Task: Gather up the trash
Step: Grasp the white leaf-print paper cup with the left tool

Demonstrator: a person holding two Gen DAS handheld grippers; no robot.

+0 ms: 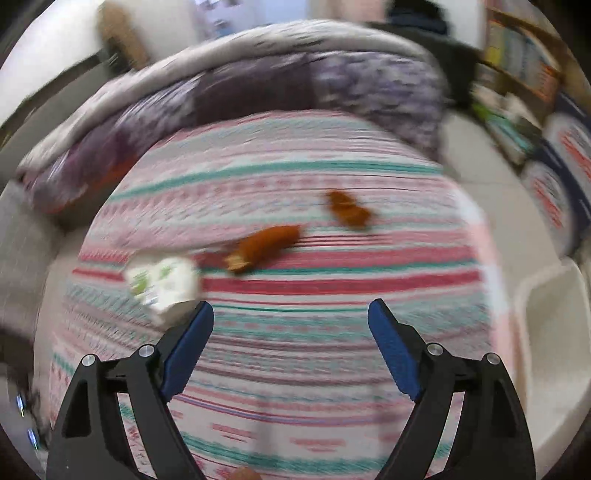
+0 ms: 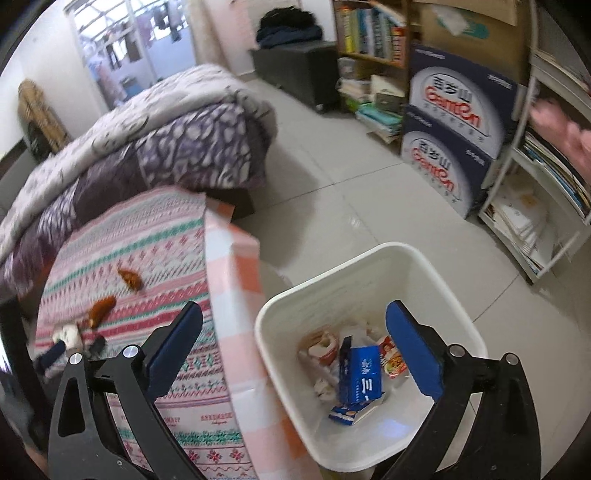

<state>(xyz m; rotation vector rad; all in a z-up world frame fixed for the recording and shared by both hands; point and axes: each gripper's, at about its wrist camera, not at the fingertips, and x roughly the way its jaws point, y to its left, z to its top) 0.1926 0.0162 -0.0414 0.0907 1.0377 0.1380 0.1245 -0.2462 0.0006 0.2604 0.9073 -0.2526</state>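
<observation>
A bed covered with a pink, red and teal striped patterned sheet (image 1: pixel 295 332) fills most of the left wrist view, and a folded purple and white quilt (image 1: pixel 258 85) is heaped along its far edge. In the right wrist view a white rectangular plastic bin (image 2: pixel 436 266) stands on the pale tiled floor (image 2: pixel 332 166) just beside the bed's side; it holds discarded packaging, among it a blue cardboard box (image 2: pixel 360 376) and a red and white wrapper (image 2: pixel 393 356). Beyond the bin, two stacked dark blue cartons with red lettering (image 2: pixel 454 122) sit against a wooden bookshelf (image 2: pixel 369 33). The left gripper (image 1: pixel 291 314) is spread wide over the sheet with nothing between its blue pads. A crumpled white wrapper with green print (image 1: pixel 162 284) lies on the sheet just beyond and left of its left finger; past it lie an elongated brown wrapper (image 1: pixel 264 247) and, farther off, a smaller crumpled brown scrap (image 1: pixel 347 210). The right gripper (image 2: pixel 293 314) is likewise spread fully and empty, one finger over the bed's edge and the other over the bin.
</observation>
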